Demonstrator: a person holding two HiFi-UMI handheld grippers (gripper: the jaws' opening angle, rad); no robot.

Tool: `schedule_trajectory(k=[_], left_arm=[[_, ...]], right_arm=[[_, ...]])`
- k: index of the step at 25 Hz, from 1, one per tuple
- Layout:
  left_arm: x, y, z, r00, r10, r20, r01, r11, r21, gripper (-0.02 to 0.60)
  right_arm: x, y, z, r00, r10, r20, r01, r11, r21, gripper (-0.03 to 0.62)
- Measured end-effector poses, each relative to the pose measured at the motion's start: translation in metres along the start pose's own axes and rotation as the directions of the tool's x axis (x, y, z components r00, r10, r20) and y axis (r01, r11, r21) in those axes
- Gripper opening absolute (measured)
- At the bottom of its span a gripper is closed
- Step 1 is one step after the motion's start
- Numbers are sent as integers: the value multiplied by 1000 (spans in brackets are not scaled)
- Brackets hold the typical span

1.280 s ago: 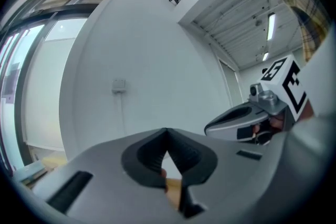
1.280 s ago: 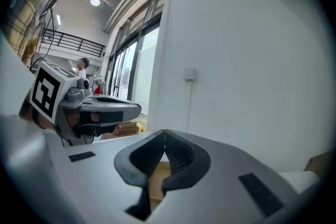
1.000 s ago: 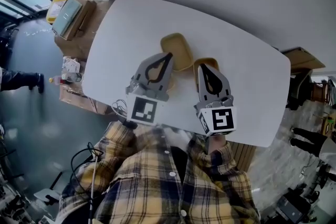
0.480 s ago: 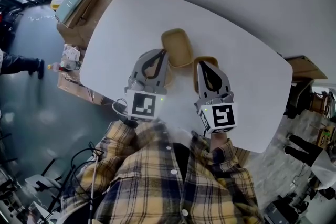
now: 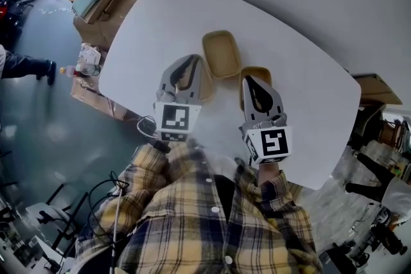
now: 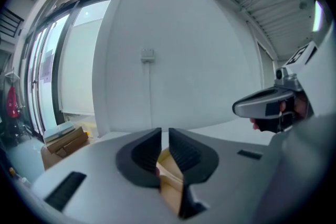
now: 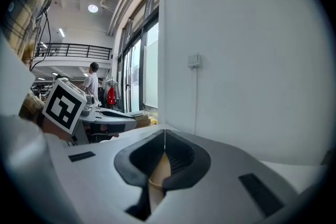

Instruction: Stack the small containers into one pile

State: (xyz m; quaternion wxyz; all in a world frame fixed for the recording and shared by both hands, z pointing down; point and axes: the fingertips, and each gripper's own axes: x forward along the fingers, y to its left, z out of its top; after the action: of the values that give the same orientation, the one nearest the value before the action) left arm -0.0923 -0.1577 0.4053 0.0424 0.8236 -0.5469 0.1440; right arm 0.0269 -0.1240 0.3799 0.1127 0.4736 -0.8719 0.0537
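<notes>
where the plaid shirt (image 5: 192,215) ends, both grippers are held low over the white table (image 5: 154,22). the left gripper (image 5: 191,61) is seen with its jaws at a thin slit, the right gripper (image 5: 252,79) with its jaws pressed together. a left container (image 5: 207,88) and a right container (image 5: 260,71), both tan, are glimpsed under them, apparently not pinched. farther off, a third container (image 5: 221,53) is seen on the table, just beside both
</notes>
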Motion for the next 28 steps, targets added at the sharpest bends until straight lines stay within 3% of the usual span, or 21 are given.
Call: schedule_trajectory(k=[3,5,7,15,23,28], left_arm=[[-1,13,-19,998,41,-50,-42,999,-33,33],[0,24,-34,994,68,-91,-73,996,-50,93],[1,33,-50,988,82,-132,-93,992,-80,114],[4,65,-117,955,81,-287,-154,958,-243,176],[-3,53,-180,881,-27,-472,-152,929,-336,178],[-11,42,-203,820,-132,-557,-147,891,-429,178]], right_arm=[[1,5,-1,1000,11,-10,-11,1000,-13,15],[3,8,-2,1000,18,-19,-18,1000,-22,16],[4,11,-4,999,26,-30,-27,999,-31,15],[11,26,-10,997,61,-49,-63,997,-46,15],[13,32,-12,996,73,-42,-74,997,-19,15],[14,31,-14,997,64,-47,-65,998,-3,15]])
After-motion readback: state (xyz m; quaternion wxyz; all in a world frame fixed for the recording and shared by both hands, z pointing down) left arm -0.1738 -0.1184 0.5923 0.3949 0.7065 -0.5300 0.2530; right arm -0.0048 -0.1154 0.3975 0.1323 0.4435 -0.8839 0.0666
